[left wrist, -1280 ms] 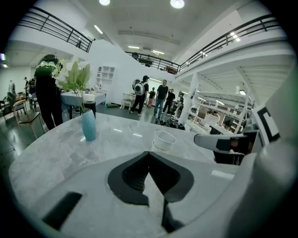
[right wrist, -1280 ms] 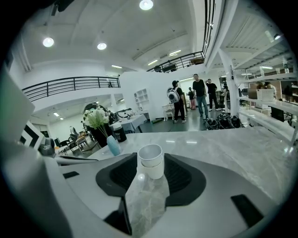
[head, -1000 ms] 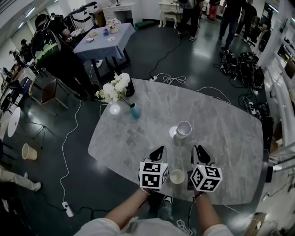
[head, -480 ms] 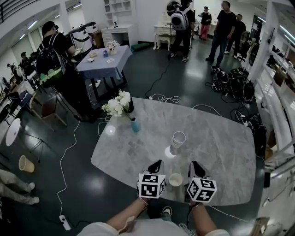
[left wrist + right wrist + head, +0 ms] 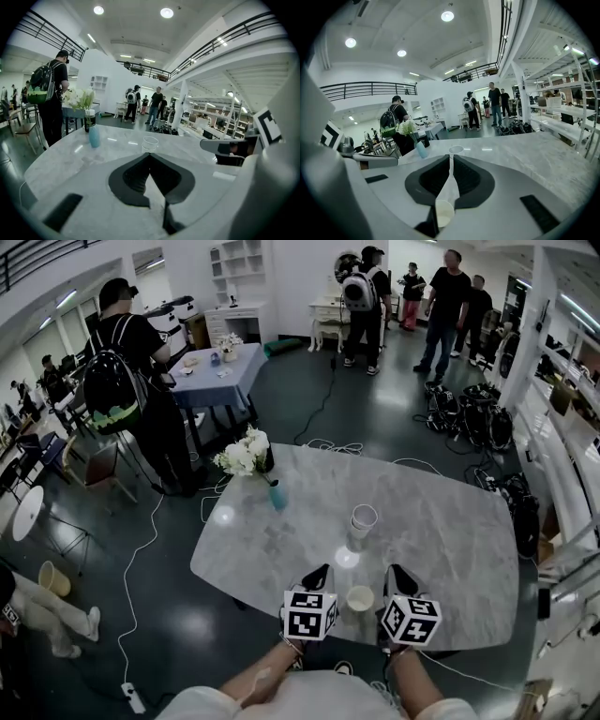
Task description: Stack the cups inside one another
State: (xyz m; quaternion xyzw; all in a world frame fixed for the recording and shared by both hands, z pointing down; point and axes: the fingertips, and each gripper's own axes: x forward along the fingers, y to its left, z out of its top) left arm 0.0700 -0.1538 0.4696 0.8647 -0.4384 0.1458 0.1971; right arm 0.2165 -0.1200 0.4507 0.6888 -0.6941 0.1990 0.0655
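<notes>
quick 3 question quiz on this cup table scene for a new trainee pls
1. True or false: the single cup by the near edge of the table is already nested in the cup stack.
2. The small vase beside the white flowers is: A) blue B) red C) yellow
3. Fill in: the jaws of the left gripper are ____ at their tips.

Key: 1 false; 2 A; 3 together
</notes>
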